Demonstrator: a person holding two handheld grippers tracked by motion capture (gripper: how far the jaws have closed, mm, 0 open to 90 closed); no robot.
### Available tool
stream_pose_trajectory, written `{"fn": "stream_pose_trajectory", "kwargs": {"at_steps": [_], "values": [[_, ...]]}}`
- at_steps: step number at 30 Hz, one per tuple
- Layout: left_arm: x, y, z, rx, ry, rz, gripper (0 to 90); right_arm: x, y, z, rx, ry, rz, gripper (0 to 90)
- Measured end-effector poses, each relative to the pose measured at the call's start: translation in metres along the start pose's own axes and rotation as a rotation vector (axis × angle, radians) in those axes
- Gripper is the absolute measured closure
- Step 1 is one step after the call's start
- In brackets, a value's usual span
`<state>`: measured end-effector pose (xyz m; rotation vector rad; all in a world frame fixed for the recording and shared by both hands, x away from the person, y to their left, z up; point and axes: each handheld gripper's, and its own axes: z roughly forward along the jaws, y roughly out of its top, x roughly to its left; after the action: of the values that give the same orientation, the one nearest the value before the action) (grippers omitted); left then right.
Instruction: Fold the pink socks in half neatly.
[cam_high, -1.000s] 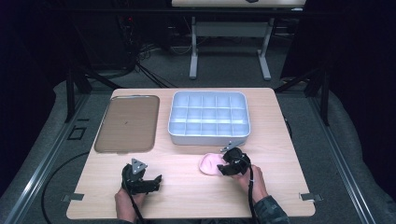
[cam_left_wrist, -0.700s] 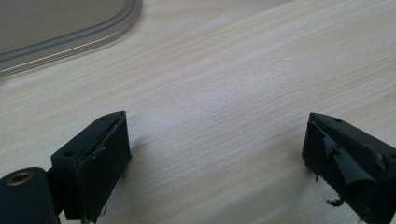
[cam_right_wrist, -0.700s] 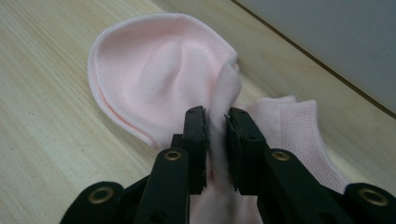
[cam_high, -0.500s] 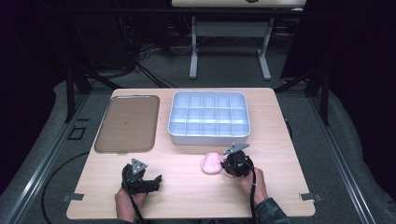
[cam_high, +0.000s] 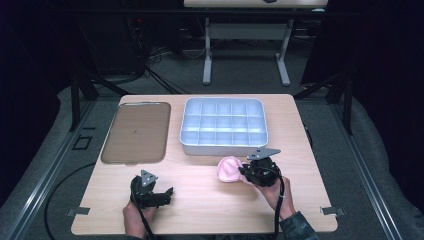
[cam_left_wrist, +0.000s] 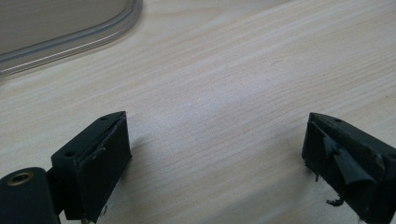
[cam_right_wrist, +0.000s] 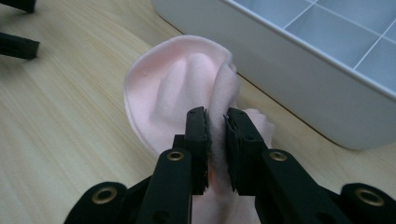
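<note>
The right tongs are clamped on a fold of the pink cloth, the pads pinching a raised ridge of fabric that runs away from the jaws toward the far edge of the piece. In the high view the cloth lies just to the left of the right tongs, near the front wall of the white tray and on the right half of the surface; part of it looks lifted, though how much has cleared the wood is hard to tell. The cloth is a rounded, cupped piece with no strong long axis; its one direction is the pinched ridge, in line with the tongs and pointing up-left across the surface. The tray sits just behind, its grid of compartments open, so a likely carry is short, forward and slightly up over the wall. The left tongs stand wide apart with nothing between them, low over bare wood near the corner of the brown lid, well apart from the cloth, so the right hand is far nearer.
</note>
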<state>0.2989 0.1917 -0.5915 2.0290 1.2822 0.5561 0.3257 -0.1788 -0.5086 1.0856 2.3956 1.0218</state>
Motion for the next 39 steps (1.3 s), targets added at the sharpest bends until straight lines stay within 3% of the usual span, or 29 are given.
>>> {"fn": "stream_pose_trajectory", "kwargs": {"at_steps": [8,17,26,33,39], "values": [[0.000,0.000,0.000,0.000,0.001,0.001,7.5,0.016,0.010,-0.027,-0.036,0.014,-0.026,79.3],[0.000,0.000,0.000,0.000,0.000,0.000,7.5,0.034,0.008,-0.024,-0.036,0.049,-0.025,78.9],[0.000,0.000,0.000,0.000,0.001,0.001,7.5,0.045,-0.004,0.014,0.040,0.119,0.026,78.5],[0.000,0.000,0.000,-0.001,0.000,0.000,7.6,0.053,-0.018,0.045,0.107,0.116,0.026,76.5],[0.000,0.000,0.000,-0.001,0.001,0.002,7.6,0.054,-0.025,0.056,0.121,0.144,0.023,58.7]]}}
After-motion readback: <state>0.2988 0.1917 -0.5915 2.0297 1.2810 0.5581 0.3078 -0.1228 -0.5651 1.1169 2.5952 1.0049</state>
